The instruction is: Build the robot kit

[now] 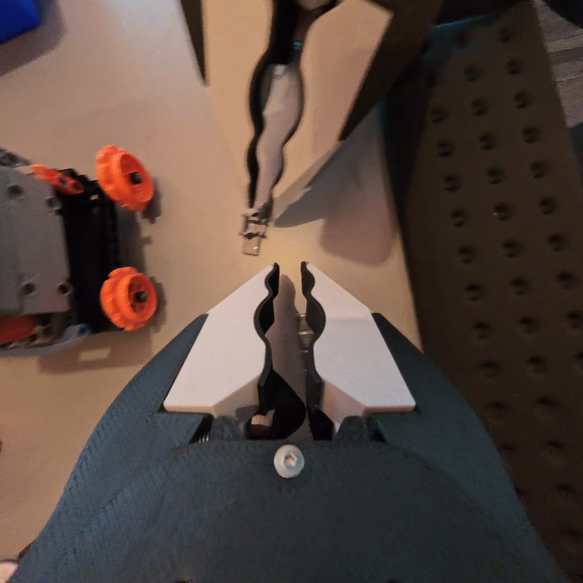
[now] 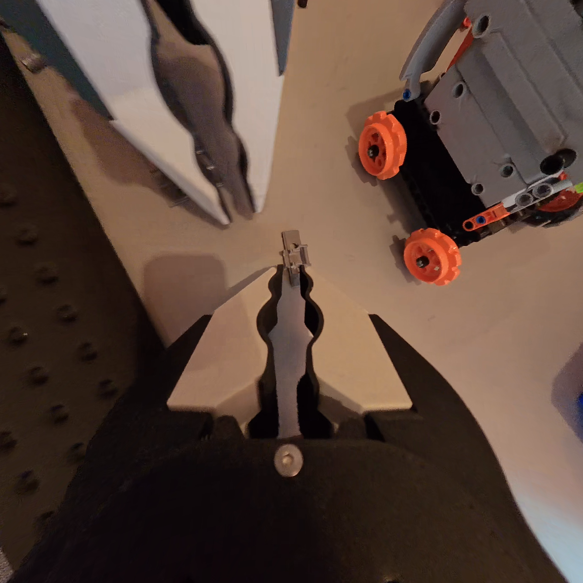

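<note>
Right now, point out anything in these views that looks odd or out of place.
The toy vehicle lies tipped on its side, orange wheels facing up. A small grey piece is pinched in the right gripper, apart from the vehicle. The left gripper is slightly open, empty.

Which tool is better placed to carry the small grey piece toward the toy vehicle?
Probably the right tool: it already pinches the small grey piece at its tips. The left tool is slightly open and empty. The toy vehicle lies nearby.
</note>
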`<action>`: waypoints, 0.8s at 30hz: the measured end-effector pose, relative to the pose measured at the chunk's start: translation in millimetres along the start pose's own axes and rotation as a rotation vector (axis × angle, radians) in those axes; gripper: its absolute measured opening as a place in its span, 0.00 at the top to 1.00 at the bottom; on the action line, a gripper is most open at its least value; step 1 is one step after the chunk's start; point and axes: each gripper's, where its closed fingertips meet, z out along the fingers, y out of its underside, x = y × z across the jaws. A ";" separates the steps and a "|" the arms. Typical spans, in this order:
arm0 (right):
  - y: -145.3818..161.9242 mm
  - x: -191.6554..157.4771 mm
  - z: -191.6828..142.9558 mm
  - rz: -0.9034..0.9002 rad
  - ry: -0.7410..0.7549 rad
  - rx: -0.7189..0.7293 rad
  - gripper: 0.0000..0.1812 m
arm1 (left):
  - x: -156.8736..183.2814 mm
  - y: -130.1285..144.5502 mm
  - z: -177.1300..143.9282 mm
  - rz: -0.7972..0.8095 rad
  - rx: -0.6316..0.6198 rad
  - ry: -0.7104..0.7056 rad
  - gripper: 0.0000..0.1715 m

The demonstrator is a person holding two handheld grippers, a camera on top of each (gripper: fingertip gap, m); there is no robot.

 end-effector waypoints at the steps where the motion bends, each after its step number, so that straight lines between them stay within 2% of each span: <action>1: -1.1 -2.2 -1.7 0.011 -0.010 0.010 0.95 | -6.9 0.9 -0.3 -0.009 0.006 -0.021 0.92; 6: 8.8 -9.7 0.6 0.030 -0.042 -0.060 0.92 | -24.9 0.8 19.6 0.003 -0.002 -0.081 0.88; 12: 11.2 0.1 2.6 0.055 -0.041 -0.059 0.94 | -11.0 -9.4 28.2 0.002 0.006 -0.021 0.92; 18: 11.3 5.0 1.6 0.014 -0.040 -0.049 0.92 | 12.2 -12.2 25.8 0.045 -0.001 0.005 0.89; 21: 0.3 -2.8 -2.8 0.010 -0.071 0.013 0.91 | 10.1 -7.8 13.3 0.050 -0.001 -0.010 0.88; 24: -0.3 -3.3 0.3 -0.004 -0.075 0.009 0.90 | 3.6 -7.3 3.6 0.033 0.015 -0.023 0.88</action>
